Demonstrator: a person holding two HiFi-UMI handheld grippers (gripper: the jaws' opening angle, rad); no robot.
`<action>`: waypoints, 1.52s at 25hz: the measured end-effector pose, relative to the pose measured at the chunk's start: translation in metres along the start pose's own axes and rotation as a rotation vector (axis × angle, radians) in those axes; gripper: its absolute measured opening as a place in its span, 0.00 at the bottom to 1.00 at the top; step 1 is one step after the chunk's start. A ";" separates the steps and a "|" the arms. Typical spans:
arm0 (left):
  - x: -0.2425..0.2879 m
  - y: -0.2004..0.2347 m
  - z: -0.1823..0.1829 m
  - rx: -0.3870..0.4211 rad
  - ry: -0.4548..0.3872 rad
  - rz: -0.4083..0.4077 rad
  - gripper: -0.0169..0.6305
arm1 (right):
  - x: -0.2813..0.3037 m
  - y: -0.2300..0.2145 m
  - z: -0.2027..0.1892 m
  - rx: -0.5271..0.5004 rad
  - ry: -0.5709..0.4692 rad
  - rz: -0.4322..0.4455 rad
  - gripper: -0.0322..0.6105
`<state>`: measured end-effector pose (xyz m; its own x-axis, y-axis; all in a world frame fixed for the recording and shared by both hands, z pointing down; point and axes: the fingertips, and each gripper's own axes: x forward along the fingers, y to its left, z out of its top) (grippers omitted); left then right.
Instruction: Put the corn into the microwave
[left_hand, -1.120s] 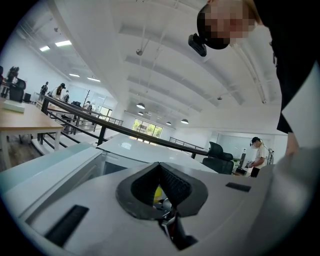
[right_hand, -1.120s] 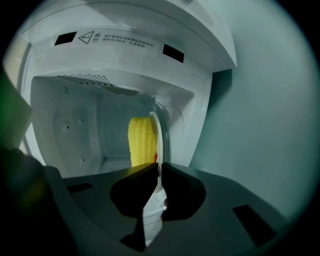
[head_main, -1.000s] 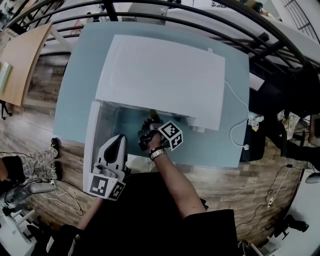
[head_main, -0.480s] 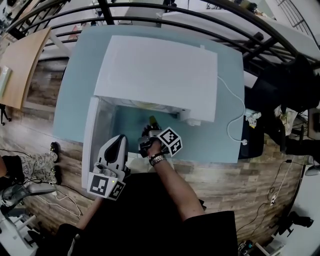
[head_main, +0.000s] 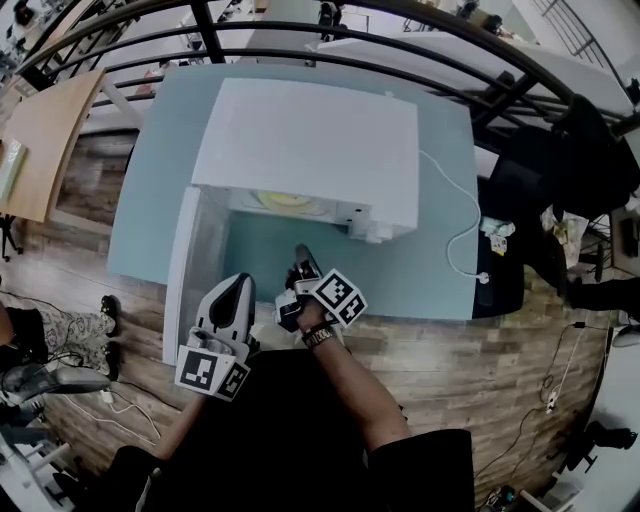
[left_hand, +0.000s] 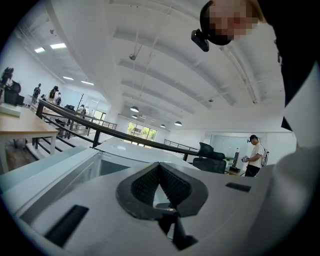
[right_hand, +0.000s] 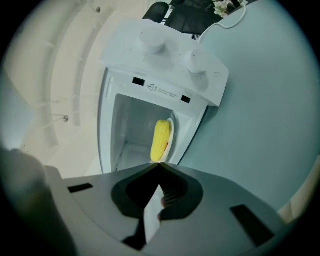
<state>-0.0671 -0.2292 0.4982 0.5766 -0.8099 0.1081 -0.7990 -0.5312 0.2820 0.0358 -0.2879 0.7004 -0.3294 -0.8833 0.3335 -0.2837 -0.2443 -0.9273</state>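
The white microwave (head_main: 310, 140) stands on a pale blue table with its door (head_main: 188, 265) swung open to the left. The yellow corn (right_hand: 161, 139) lies on a pale plate (right_hand: 171, 136) inside the cavity; in the head view only a yellow strip of the corn (head_main: 285, 200) shows under the top edge. My right gripper (head_main: 302, 255) hovers over the table in front of the opening, clear of it, its jaws shut on nothing; in its own view the right gripper (right_hand: 159, 164) points at the corn. My left gripper (head_main: 238, 282) is held by the door's near end, shut and empty.
A white power cable (head_main: 455, 215) runs from the microwave across the table's right side to a plug (head_main: 482, 277). Black railings (head_main: 330, 55) pass behind the table. A dark office chair (head_main: 545, 170) stands at the right. Wooden floor lies in front.
My right gripper has drawn back from the microwave opening toward the person. The corn now shows inside the cavity. The left gripper has hardly moved.
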 end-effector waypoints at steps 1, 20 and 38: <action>-0.002 -0.001 0.000 0.002 -0.001 0.000 0.03 | -0.005 0.006 -0.001 -0.019 0.006 0.014 0.06; -0.036 -0.006 0.010 0.027 -0.059 -0.006 0.03 | -0.122 0.129 -0.014 -0.597 -0.028 0.173 0.06; -0.069 0.007 0.007 0.052 -0.054 0.041 0.03 | -0.193 0.190 -0.018 -1.103 -0.246 0.167 0.06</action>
<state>-0.1135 -0.1793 0.4859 0.5341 -0.8428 0.0670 -0.8305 -0.5082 0.2282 0.0290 -0.1572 0.4627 -0.2867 -0.9558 0.0647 -0.9293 0.2610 -0.2615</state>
